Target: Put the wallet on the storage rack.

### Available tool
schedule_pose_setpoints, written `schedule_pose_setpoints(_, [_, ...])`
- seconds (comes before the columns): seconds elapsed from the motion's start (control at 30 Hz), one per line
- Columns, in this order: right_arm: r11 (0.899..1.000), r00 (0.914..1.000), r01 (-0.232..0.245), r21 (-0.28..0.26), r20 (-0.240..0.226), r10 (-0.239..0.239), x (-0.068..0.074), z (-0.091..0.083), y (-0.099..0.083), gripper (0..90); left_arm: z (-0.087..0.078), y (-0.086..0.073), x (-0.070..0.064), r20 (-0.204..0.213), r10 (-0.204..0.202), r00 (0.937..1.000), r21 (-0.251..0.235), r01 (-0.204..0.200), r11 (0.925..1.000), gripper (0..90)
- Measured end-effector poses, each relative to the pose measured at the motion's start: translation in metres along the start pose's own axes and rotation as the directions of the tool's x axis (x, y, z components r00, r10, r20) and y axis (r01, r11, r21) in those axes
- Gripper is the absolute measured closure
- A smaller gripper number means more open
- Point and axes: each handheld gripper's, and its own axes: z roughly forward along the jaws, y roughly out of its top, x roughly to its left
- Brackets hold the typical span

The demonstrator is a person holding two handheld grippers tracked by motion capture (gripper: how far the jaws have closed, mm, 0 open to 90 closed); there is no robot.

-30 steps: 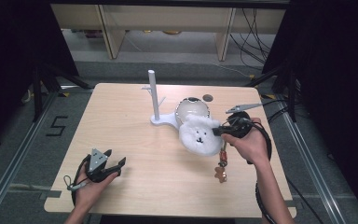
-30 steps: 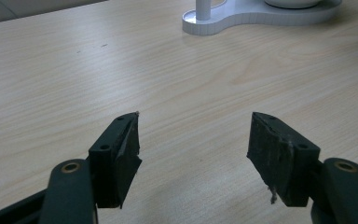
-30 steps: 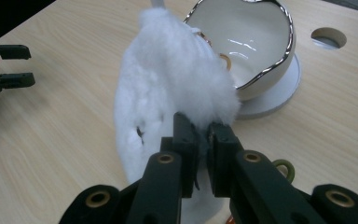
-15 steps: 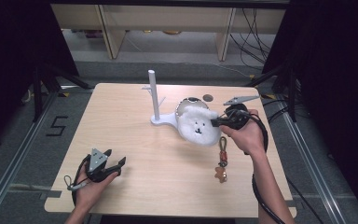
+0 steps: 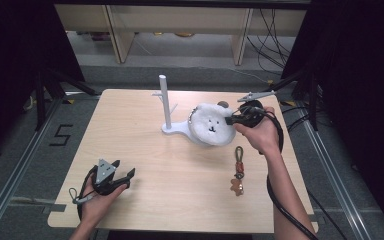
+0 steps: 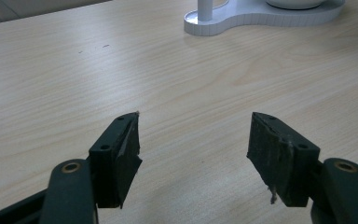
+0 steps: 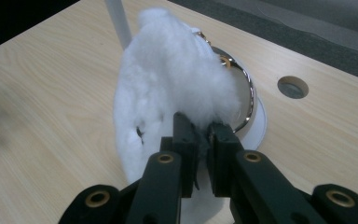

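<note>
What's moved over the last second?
The right hand-held gripper, shut on the white plush bear, carried it away from the person, over the white stand's base. The keychain, stand and left hand-held gripper, jaws open, stayed put.

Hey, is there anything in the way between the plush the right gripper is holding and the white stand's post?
Nothing visible. The right gripper holds the plush over the stand base, right of the post; the gap between them looks open. The keychain lies nearer the person, aside.

Plush [image 5: 211, 125] on stand base [image 5: 176, 130], right of post [image 5: 165, 100]; keychain [image 5: 238, 171] nearer person.
</note>
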Motion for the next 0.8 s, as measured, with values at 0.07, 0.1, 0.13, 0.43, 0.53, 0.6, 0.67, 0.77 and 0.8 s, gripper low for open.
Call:
schedule_pose_setpoints(0.07, [1.0,1.0,-0.008,0.001,0.0,0.008,0.001,0.0,0.002,84.5,0.0,0.0,0.0,-0.001,0.002,1.0,0.001,-0.002,1.0,33.5])
schedule_pose_setpoints(0.1, [1.0,1.0,0.006,-0.005,0.004,-0.006,-0.002,0.002,0.006,84.5,0.0,0.0,0.0,0.001,0.001,1.0,0.0,-0.001,1.0,33.5])
schedule_pose_setpoints(0.13, [1.0,1.0,0.006,-0.005,0.004,-0.006,-0.002,0.002,0.006,84.5,0.0,0.0,0.0,0.001,0.001,1.0,0.0,-0.001,1.0,33.5])
schedule_pose_setpoints(0.43, [0.999,0.9996,0.019,-0.039,0.021,-0.018,-0.004,0.015,0.023,84.5,0.0,0.0,0.0,-0.002,0.004,1.0,0.005,-0.004,1.0,33.5])
schedule_pose_setpoints(0.53, [0.999,0.9998,0.004,-0.038,0.021,-0.003,-0.003,0.017,0.027,84.5,0.0,0.0,0.0,-0.002,0.006,1.0,0.005,-0.006,1.0,33.5])
schedule_pose_setpoints(0.6, [0.998,0.9993,0.029,-0.047,0.024,-0.028,-0.005,0.02,0.03,84.5,0.0,0.0,0.0,-0.002,0.007,1.0,0.005,-0.007,1.0,33.5])
schedule_pose_setpoints(0.67, [0.998,0.9989,0.039,-0.041,0.029,-0.037,-0.006,0.025,0.033,84.4,0.0,0.0,0.0,0.001,0.007,1.0,0.004,-0.007,1.0,33.5])
schedule_pose_setpoints(0.77, [0.999,0.9992,0.025,-0.041,0.034,-0.023,-0.006,0.029,0.035,84.4,0.0,0.0,0.0,0.002,0.005,1.0,0.004,-0.005,1.0,33.5])
schedule_pose_setpoints(0.8, [0.999,0.9992,0.025,-0.041,0.034,-0.023,-0.006,0.029,0.035,84.4,0.0,0.0,0.0,0.002,0.005,1.0,0.004,-0.005,1.0,33.5])
